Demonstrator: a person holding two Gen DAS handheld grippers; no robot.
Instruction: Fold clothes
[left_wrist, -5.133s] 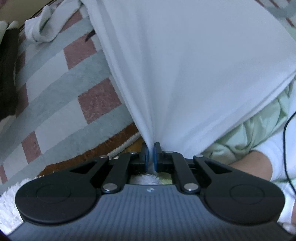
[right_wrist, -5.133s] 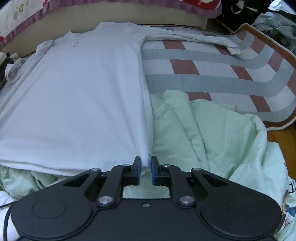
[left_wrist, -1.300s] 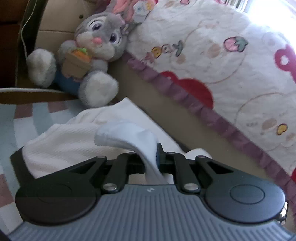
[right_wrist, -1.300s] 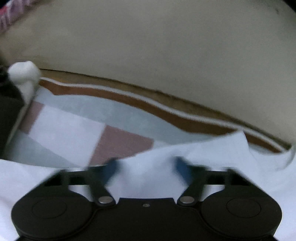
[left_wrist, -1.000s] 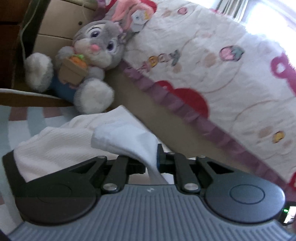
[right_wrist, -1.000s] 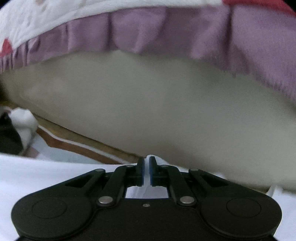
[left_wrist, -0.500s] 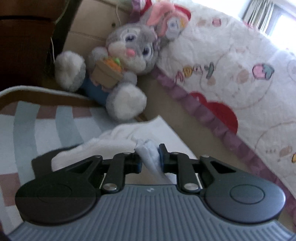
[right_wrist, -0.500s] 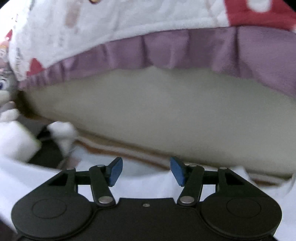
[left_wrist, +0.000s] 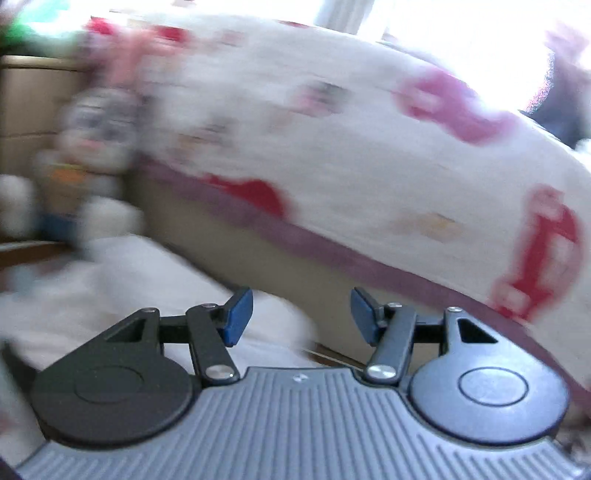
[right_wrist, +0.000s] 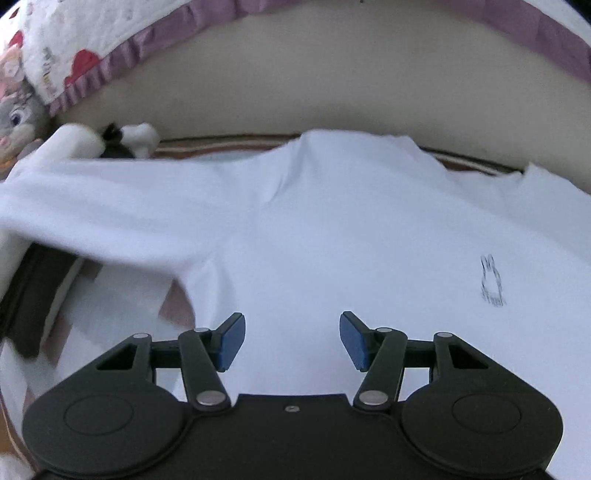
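Note:
A white long-sleeved shirt (right_wrist: 351, 229) with a small rabbit print (right_wrist: 491, 282) lies spread on the striped rug, its collar towards the bed base. One sleeve (right_wrist: 92, 206) runs off to the left. My right gripper (right_wrist: 291, 341) is open and empty just above the shirt's chest. My left gripper (left_wrist: 301, 321) is open and empty; the left wrist view is blurred by motion. White cloth of the shirt (left_wrist: 122, 295) lies below and left of it.
The beige bed base (right_wrist: 295, 88) with a purple-frilled quilt (left_wrist: 369, 155) stands close behind the shirt. A grey plush rabbit (left_wrist: 92, 155) sits at the left, also in the right wrist view (right_wrist: 14, 118). The striped rug (right_wrist: 110, 302) shows at the left.
My left gripper has opened and let go of the white cloth, and it swings to the right. My right gripper stays open and has pulled back, showing the shirt's chest.

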